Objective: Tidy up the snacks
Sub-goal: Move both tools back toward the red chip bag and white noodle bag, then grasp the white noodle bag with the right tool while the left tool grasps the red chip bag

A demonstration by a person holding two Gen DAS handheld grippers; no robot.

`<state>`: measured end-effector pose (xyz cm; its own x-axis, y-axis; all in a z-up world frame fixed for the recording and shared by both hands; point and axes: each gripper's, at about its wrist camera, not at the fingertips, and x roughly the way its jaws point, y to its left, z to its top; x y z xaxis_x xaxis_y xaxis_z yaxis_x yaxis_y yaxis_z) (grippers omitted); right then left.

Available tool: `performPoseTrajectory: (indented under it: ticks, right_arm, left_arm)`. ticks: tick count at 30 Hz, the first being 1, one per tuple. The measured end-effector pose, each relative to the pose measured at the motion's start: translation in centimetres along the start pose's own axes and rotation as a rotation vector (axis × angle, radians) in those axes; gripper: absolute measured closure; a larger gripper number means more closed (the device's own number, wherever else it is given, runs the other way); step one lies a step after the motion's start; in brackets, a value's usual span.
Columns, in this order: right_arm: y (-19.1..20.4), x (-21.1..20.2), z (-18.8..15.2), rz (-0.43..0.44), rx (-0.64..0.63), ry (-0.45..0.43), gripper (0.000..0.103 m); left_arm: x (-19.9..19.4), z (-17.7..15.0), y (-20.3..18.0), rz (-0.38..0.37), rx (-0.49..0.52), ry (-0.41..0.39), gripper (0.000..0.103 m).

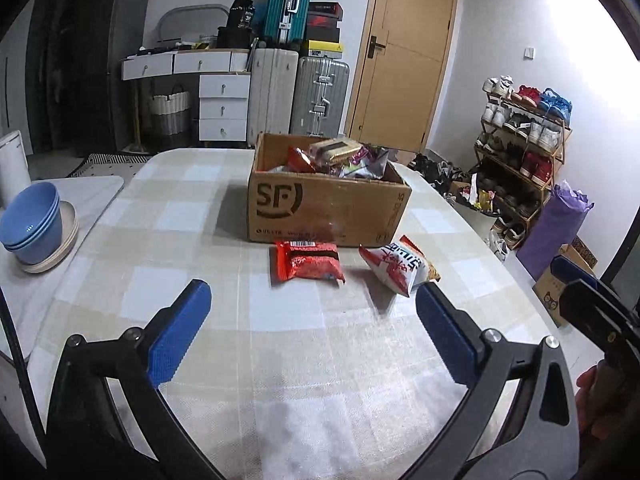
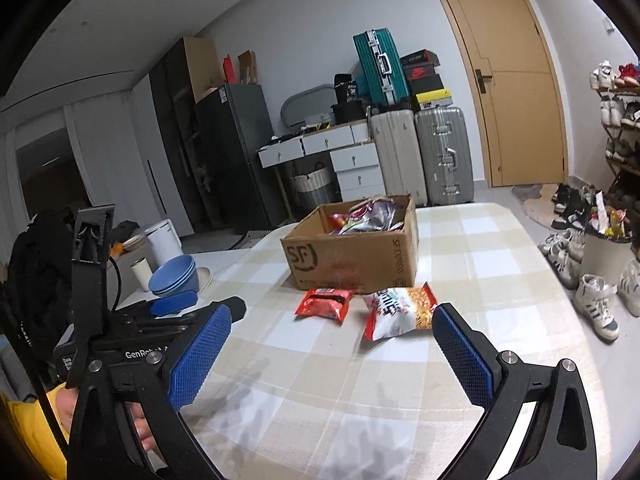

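The checked beige-and-white cloth-covered counter (image 1: 200, 216) carries a brown cardboard box (image 1: 328, 208) printed "SF", already heaped with packets, presumably the collecting bin. Just before it lie a red foil snack bag (image 1: 308, 265) and a white-and-orange crisp bag (image 1: 398, 267), not yet boxed. The left gripper (image 1: 312, 320) and right gripper (image 2: 332, 340) hover spread wide and empty, likely ready to grasp.

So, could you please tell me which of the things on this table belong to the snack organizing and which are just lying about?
Part of the job:
- cardboard box, already holding snacks
- red snack packet on the table in front of it
- white snack bag beside the packet
- left gripper and right gripper, both open and empty

Just lying about:
- stacked blue bowls
- white cup
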<state>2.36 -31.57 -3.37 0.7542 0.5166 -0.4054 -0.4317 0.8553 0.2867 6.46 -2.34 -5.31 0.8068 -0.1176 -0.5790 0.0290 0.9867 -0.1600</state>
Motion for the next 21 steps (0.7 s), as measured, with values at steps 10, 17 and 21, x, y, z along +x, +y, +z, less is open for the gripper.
performPoseTrajectory:
  ticks: [10, 17, 21]
  right_arm:
    - [-1.4, 2.4, 0.0, -0.023, 0.017, 0.041, 0.001]
    - [-4.9, 7.7, 0.7, -0.045, 0.060, 0.161, 0.001]
    - [-7.8, 11.5, 1.0, 0.030, 0.154, 0.228, 0.001]
  left_arm:
    - [2.7, 0.4, -0.5, -0.011, 0.002, 0.038, 0.001]
    - [6.8, 1.0, 0.0, -0.013, -0.039, 0.106, 0.001]
    - [9.8, 2.3, -0.1, 0.004, -0.033, 0.129, 0.001]
